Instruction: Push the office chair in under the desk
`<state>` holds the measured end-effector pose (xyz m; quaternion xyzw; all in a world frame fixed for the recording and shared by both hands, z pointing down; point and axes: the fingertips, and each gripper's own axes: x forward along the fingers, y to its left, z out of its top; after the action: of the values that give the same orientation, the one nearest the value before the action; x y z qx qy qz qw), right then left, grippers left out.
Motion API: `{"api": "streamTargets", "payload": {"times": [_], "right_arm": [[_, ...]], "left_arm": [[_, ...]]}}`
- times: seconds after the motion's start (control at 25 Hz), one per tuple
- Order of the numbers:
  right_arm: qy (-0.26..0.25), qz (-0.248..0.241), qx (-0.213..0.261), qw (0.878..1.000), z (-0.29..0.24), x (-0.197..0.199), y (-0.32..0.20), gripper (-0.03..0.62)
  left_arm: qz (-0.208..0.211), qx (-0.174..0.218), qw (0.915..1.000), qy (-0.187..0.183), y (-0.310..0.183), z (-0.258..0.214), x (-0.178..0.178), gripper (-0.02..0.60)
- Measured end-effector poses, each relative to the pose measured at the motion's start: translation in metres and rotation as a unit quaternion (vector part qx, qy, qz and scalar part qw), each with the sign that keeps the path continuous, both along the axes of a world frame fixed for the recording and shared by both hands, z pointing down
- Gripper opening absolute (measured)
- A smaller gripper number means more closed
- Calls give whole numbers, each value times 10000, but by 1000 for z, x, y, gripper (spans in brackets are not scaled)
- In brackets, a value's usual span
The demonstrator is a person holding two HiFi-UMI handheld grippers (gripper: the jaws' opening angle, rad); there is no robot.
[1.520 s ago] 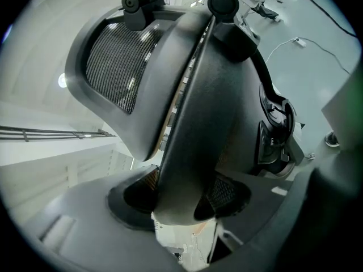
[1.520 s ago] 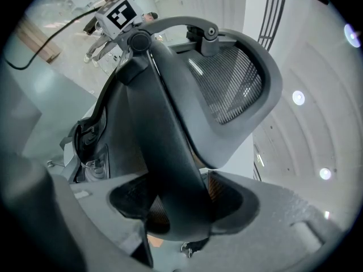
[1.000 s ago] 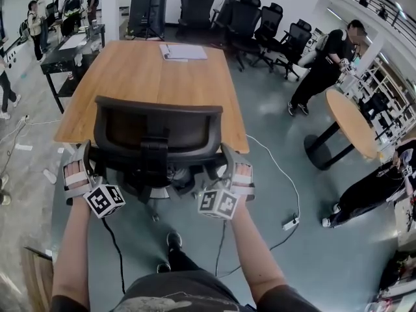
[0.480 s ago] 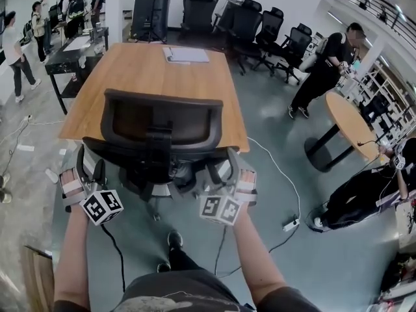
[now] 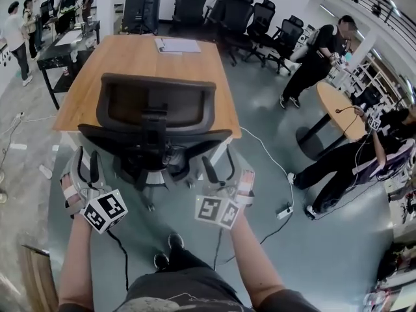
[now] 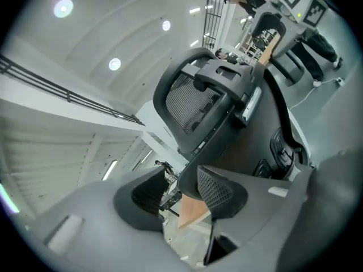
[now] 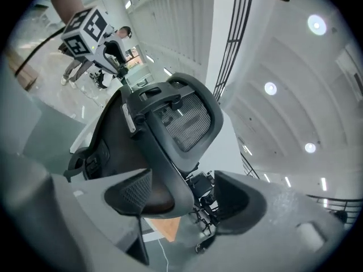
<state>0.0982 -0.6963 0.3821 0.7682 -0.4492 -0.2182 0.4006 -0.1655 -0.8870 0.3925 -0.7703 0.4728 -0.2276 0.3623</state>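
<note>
Office room, grey floor (image 5: 312,239), wood desk (image 5: 140,64) upper centre of the head view. Left gripper (image 5: 88,166) is lower left. Its jaws are apart and have just been closing. In the left gripper view a dark curved chair edge (image 6: 188,181) sits between them, against the right-hand pad (image 6: 218,191), with a clear gap to the other pad, so not clamped. Right gripper (image 5: 220,169) is lower centre-right, jaws apart too. The same kind of chair edge sits between them, hugging the left-hand pad (image 7: 135,194), with open space on the other side. Both grippers are just behind the office chair (image 5: 156,116), one at each side. The chair is mid-frame at the desk's near short end, backrest upright and overlapping the desk edge. How far the seat is under, cannot tell. Papers (image 5: 177,45) lie at the desk's far end. Black chairs (image 5: 260,25) are bunched along the top. Round wood table (image 5: 338,106) at right, people near it. Power strip (image 5: 284,211) on the floor right of the right gripper, well apart.
</note>
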Motion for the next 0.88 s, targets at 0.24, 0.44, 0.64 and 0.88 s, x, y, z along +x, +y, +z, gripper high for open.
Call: {"api": "streamTargets", "payload": {"times": [0.24, 0.44, 0.64, 0.88], "right_arm": [[-414, 87, 142, 9990, 8, -6, 18, 265], [-775, 71, 269, 9966, 18, -3, 23, 182], [-923, 10, 359, 9951, 24, -4, 32, 120], [-937, -181, 445, 9944, 17, -10, 67, 2]], "left_arm": [[174, -236, 9967, 751, 26, -6, 5, 152], [474, -525, 9911, 1129, 44, 2, 17, 98], [362, -760, 9890, 1217, 59, 16, 22, 33], [146, -1113, 9836, 1411, 99, 16, 14, 19]]}}
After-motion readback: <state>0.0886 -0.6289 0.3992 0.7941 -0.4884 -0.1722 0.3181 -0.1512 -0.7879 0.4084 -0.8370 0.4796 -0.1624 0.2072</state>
